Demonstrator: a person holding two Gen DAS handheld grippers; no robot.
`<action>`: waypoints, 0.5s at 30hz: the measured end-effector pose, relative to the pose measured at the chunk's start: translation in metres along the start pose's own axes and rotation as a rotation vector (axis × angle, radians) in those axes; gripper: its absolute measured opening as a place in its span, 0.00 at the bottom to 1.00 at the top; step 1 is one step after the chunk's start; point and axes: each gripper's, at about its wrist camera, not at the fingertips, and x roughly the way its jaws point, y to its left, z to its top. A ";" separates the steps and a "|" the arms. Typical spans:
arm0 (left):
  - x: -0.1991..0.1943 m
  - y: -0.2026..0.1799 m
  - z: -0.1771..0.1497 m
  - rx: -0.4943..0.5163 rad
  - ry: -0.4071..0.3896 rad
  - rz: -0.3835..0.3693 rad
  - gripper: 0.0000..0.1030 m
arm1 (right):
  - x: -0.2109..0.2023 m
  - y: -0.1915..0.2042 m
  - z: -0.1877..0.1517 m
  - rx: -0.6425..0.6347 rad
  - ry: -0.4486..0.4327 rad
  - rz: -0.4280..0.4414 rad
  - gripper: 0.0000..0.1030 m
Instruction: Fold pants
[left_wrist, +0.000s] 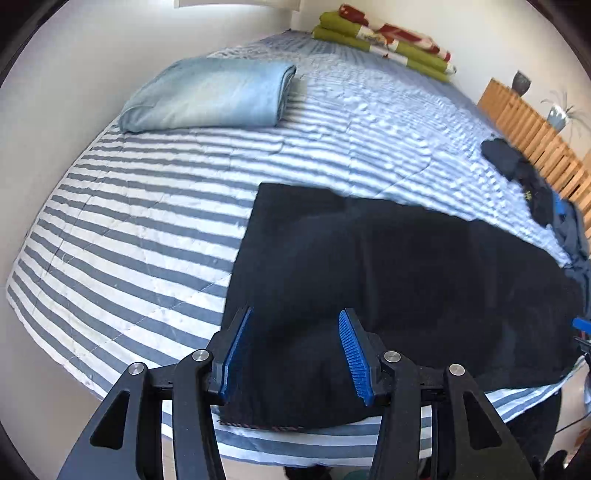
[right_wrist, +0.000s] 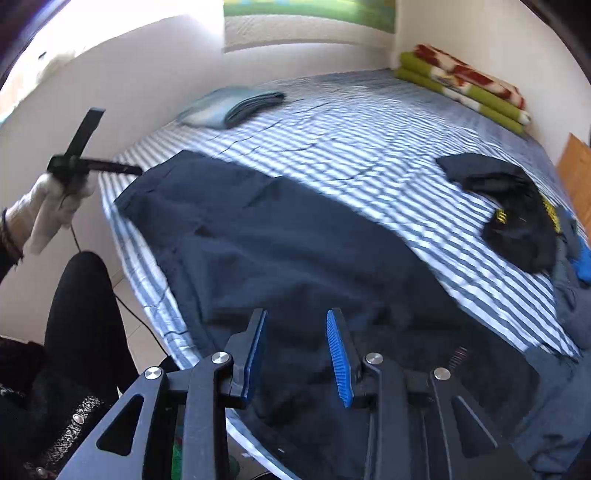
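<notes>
- Left wrist view: the left gripper (left_wrist: 295, 350) hangs over the near edge of the bed (left_wrist: 129, 229), jaws apart, nothing pinched between the blue pads (left_wrist: 236, 354).
- The dark pants (left_wrist: 388, 280) lie spread flat on the striped cover along the near edge, running toward the right side. A hem with a thin reddish line sits just below the jaws, at the bed's edge.
- A folded light-blue blanket (left_wrist: 210, 96) rests toward the far left corner, a green-and-red folded blanket (left_wrist: 384, 40) at the far edge, and a heap of dark clothes (left_wrist: 524, 173) by the right edge, well apart from the pants.
- Right wrist view: the right gripper (right_wrist: 297, 354) is over the other end of the pants (right_wrist: 295, 251), jaws apart and empty, though narrower than the left pair.
- The left gripper (right_wrist: 92, 162), held in a white-gloved hand (right_wrist: 51, 206), shows near the left edge of the bed, clear of the cloth.
- Judgement: the step looks like taking hold of the two ends for a fold.
- To do it well: bring each lower pad under the cloth's edge, close on both layers, not the striped cover beneath.
- Lift both ends level together, so the fold line stays straight.
- Risk: the frames are blurred; settle the hands before closing.
</notes>
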 end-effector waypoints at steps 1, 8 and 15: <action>0.014 0.006 -0.001 0.004 0.046 0.106 0.50 | 0.015 0.016 0.001 -0.041 0.014 -0.006 0.29; 0.012 0.042 0.017 -0.117 -0.003 0.034 0.57 | 0.069 0.022 -0.026 -0.063 0.189 0.030 0.29; 0.045 0.032 0.076 -0.130 0.028 -0.037 0.75 | 0.064 0.006 -0.021 0.045 0.170 0.014 0.29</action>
